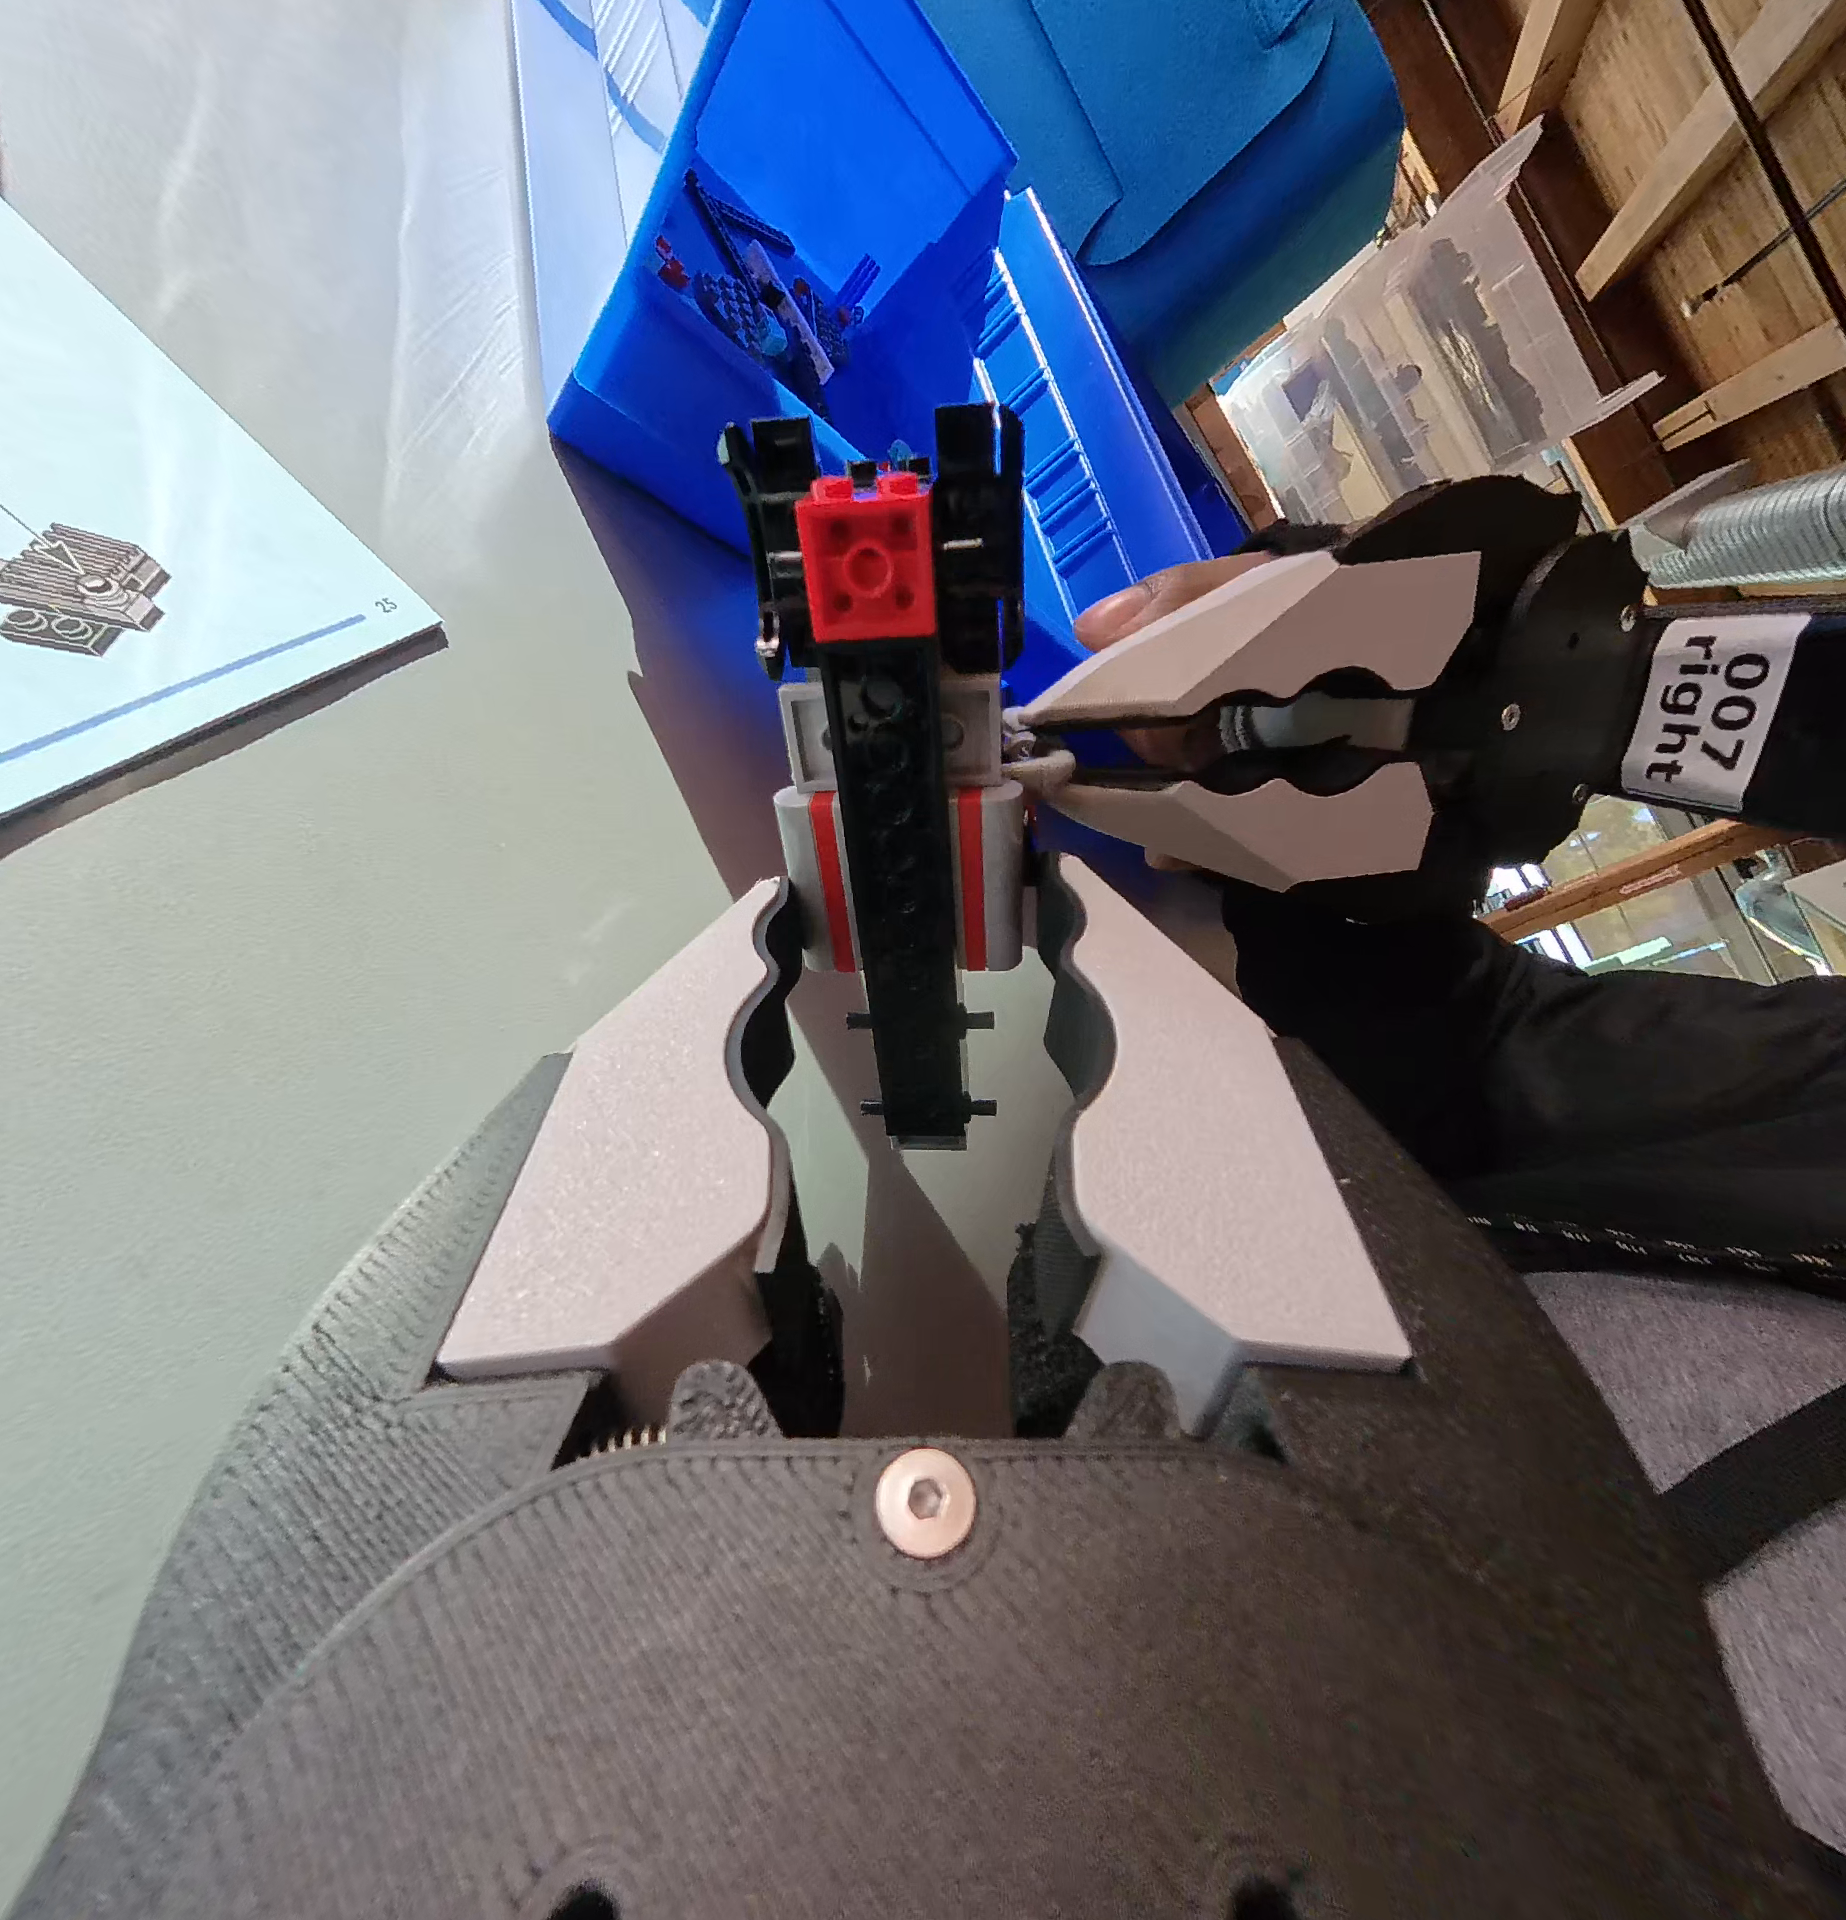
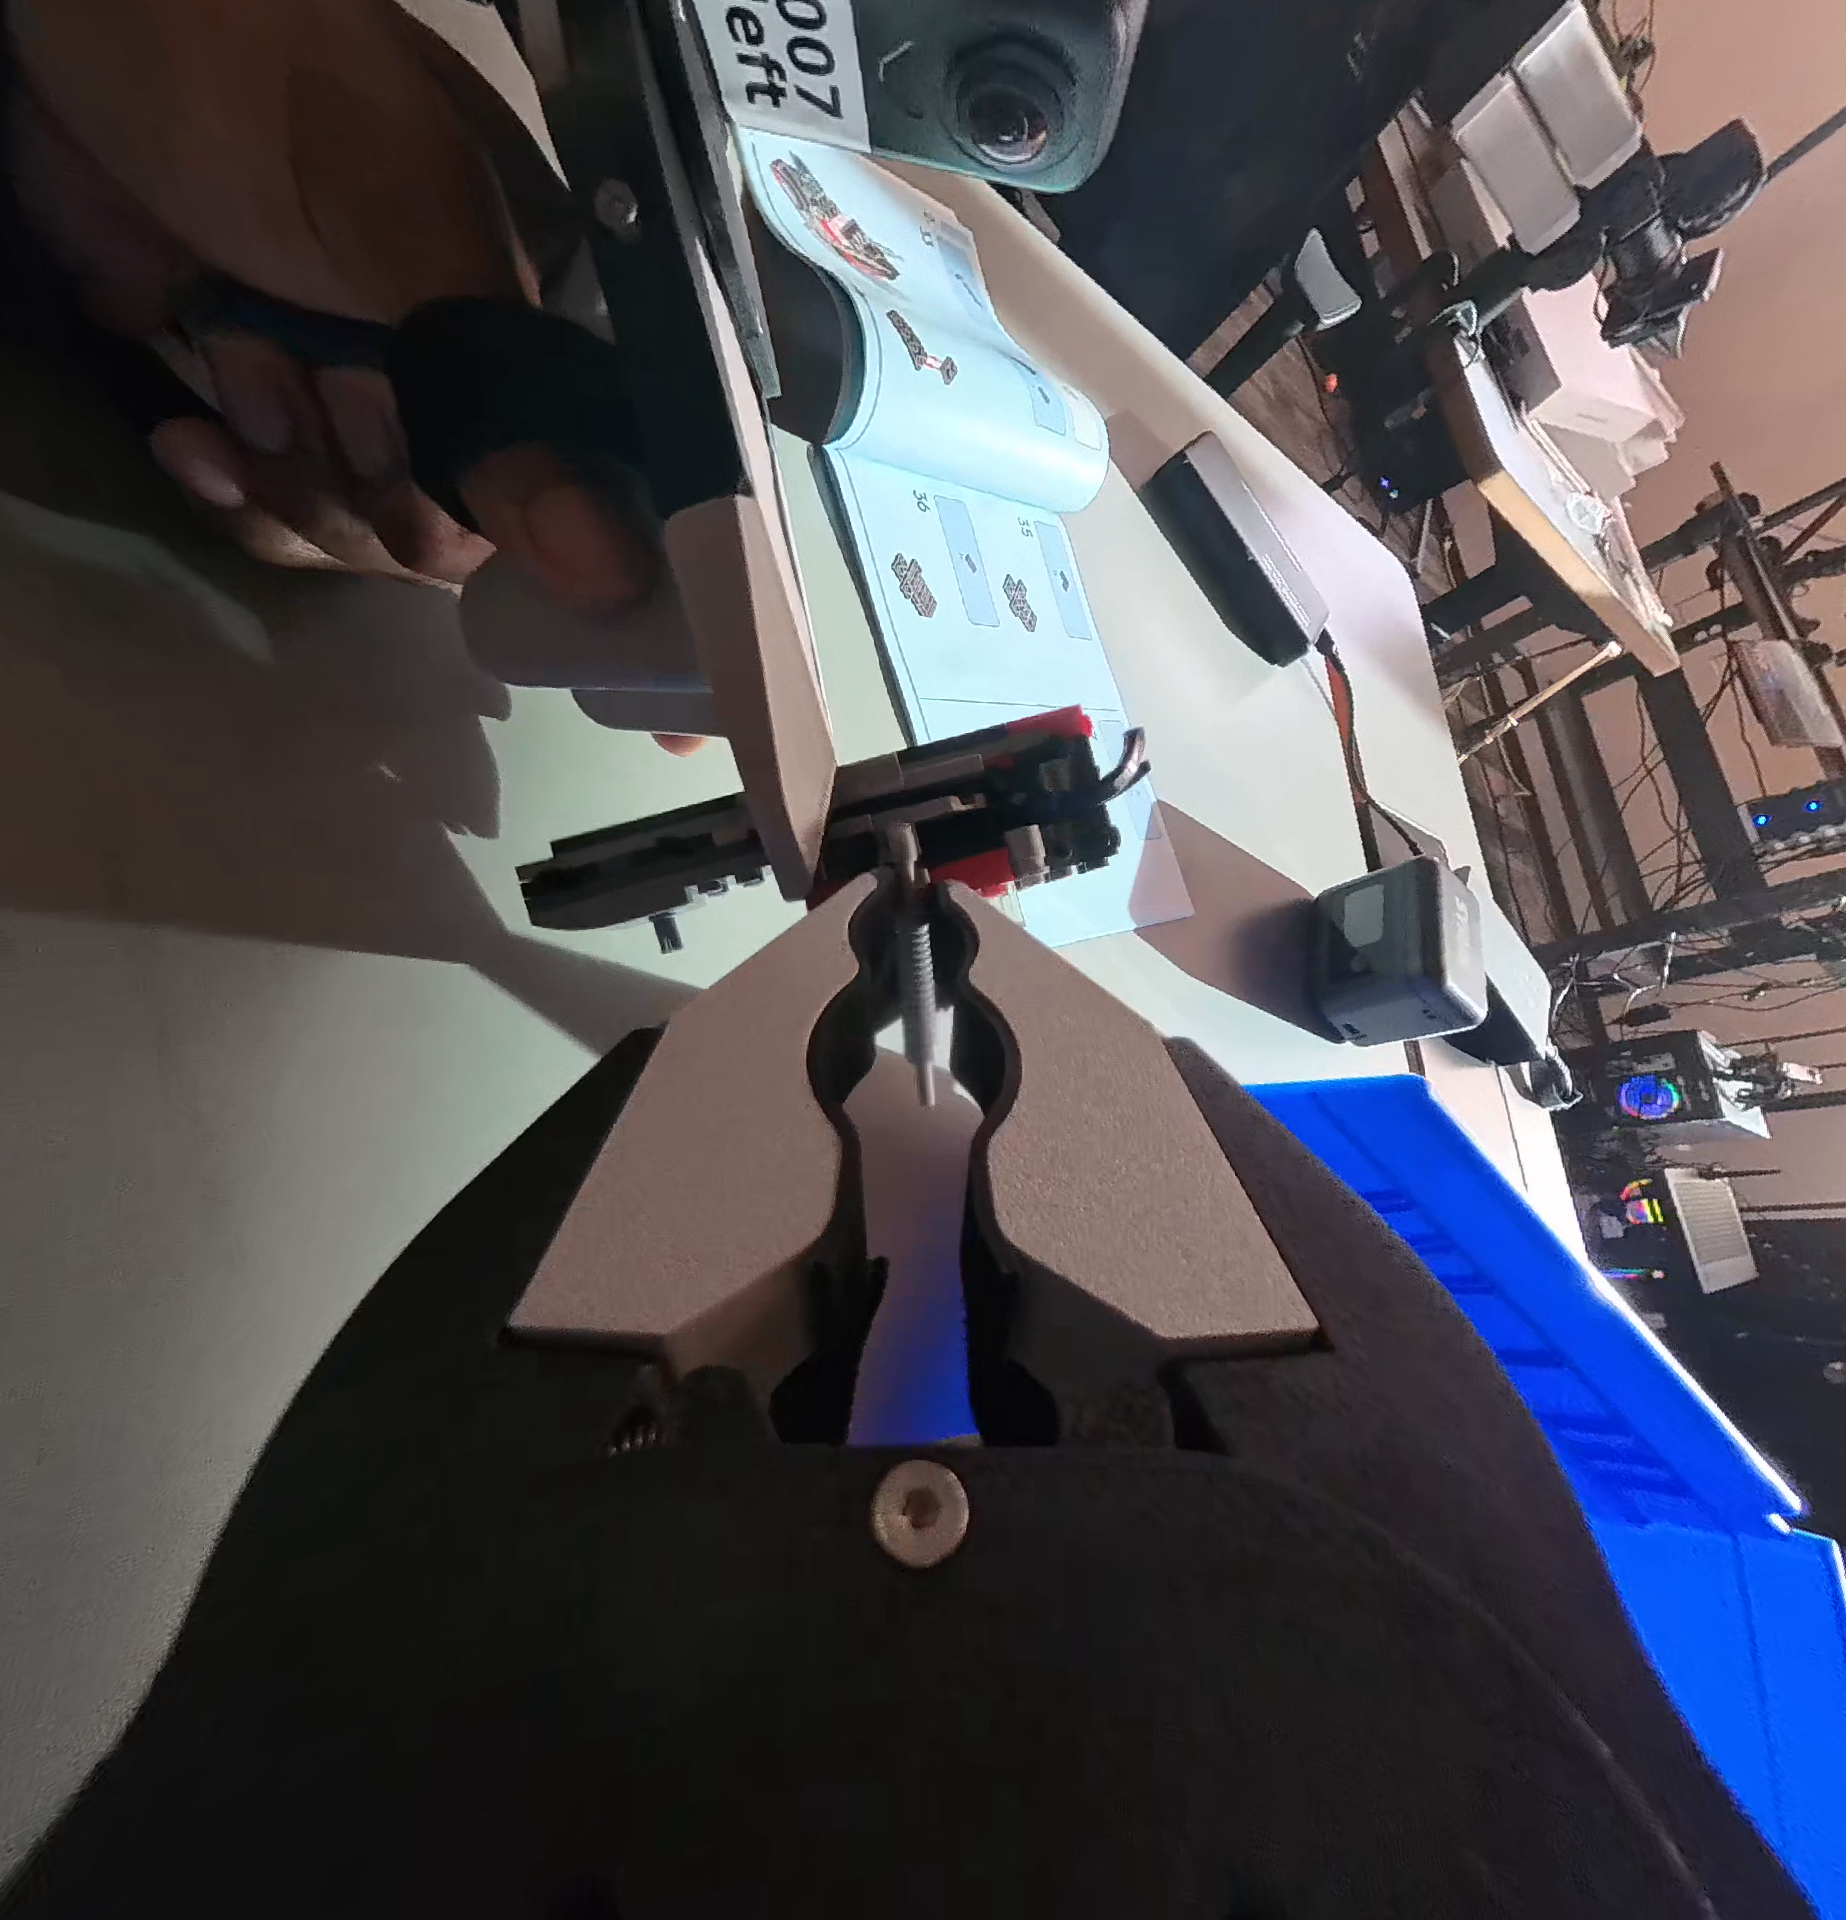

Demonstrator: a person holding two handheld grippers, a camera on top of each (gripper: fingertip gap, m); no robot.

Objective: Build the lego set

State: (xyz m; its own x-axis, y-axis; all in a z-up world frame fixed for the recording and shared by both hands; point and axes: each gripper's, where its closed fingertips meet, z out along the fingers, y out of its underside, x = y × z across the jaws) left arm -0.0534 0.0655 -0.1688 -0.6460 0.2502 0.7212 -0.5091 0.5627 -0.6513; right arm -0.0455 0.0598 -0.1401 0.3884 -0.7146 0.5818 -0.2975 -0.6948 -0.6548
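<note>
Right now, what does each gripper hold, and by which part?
The left gripper holds the lego model by its grey and red sides, near the middle. The right gripper holds a small grey pin near its front end, against the model's side.

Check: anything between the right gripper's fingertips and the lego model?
Only the grey spring piece held by the right gripper; its tip meets the lego model. Right wrist view.
</note>
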